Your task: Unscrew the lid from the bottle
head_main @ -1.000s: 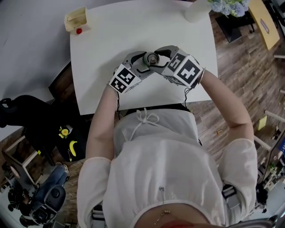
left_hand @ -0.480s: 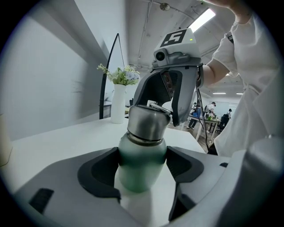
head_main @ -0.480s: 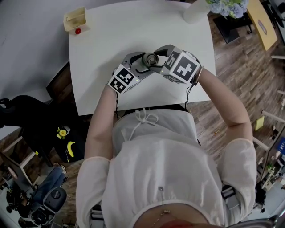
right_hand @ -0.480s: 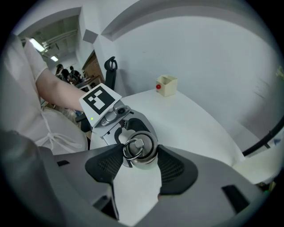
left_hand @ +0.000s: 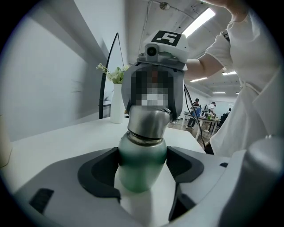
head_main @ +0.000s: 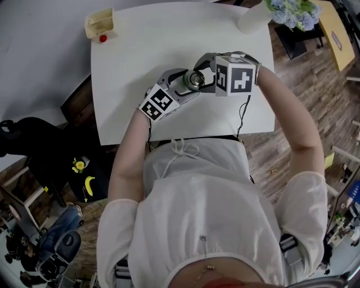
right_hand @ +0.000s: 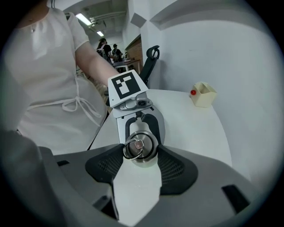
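Note:
A green metal bottle [left_hand: 142, 164] with a steel lid [left_hand: 148, 122] stands upright on the white table [head_main: 129, 62]. My left gripper [left_hand: 142, 170] is shut on the bottle's green body, one pad on each side. From above, my right gripper [right_hand: 140, 155] points steeply down over the lid [right_hand: 140, 148], which carries a wire ring on top. Its pads press on both sides of the lid. In the head view both grippers meet at the bottle's lid [head_main: 194, 79] near the table's middle, left gripper [head_main: 183, 84] from the left, right gripper [head_main: 203, 76] from the right.
A small cream box with a red ball [head_main: 100, 23] sits at the table's far left corner. A white vase with flowers [head_main: 253, 14] stands at the far right corner. A black chair [head_main: 22, 140] is off the table's left side.
My right gripper has rolled about its own line while staying on the lid; its marker cube now shows a different face. The left gripper and bottle have not moved.

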{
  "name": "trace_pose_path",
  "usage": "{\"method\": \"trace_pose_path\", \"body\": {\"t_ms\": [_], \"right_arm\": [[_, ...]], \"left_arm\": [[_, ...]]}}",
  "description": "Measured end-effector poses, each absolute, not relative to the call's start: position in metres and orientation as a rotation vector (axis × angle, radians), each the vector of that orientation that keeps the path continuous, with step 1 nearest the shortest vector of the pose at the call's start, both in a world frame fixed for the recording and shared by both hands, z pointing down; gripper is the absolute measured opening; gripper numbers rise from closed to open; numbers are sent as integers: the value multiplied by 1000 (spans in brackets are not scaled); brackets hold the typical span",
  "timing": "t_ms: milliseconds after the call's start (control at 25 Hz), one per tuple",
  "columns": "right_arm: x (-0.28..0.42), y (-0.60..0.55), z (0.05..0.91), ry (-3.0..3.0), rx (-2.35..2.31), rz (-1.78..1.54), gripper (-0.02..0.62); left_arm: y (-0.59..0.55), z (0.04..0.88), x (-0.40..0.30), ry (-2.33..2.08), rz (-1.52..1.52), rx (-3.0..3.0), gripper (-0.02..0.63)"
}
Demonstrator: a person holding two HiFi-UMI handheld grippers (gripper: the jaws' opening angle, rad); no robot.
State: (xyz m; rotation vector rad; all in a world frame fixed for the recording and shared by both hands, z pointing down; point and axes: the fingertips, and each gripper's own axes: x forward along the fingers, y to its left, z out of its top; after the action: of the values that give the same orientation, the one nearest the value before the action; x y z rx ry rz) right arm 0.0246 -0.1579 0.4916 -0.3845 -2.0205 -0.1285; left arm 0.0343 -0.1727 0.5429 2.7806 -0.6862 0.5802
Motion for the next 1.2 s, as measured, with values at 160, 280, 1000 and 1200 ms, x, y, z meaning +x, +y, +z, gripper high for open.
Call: {"method": "trace_pose_path", "body": {"t_ms": [160,280,1000,1200], "right_arm": [[25,-158,491,-2002,-447,-196,253],[26,-156,491,-2026,-451,-222,255],[22,-165,490,-2051,343,493,253],[27,-168,497,-1995,370,460,241]], "left_arm": [[-173,543,34,-674,587,2781,353],[-173,543,35,-665,590,2780,353],[-173,539,36,-673,534,2783,353],[-172,542,37,-672,544,2775,353]]}}
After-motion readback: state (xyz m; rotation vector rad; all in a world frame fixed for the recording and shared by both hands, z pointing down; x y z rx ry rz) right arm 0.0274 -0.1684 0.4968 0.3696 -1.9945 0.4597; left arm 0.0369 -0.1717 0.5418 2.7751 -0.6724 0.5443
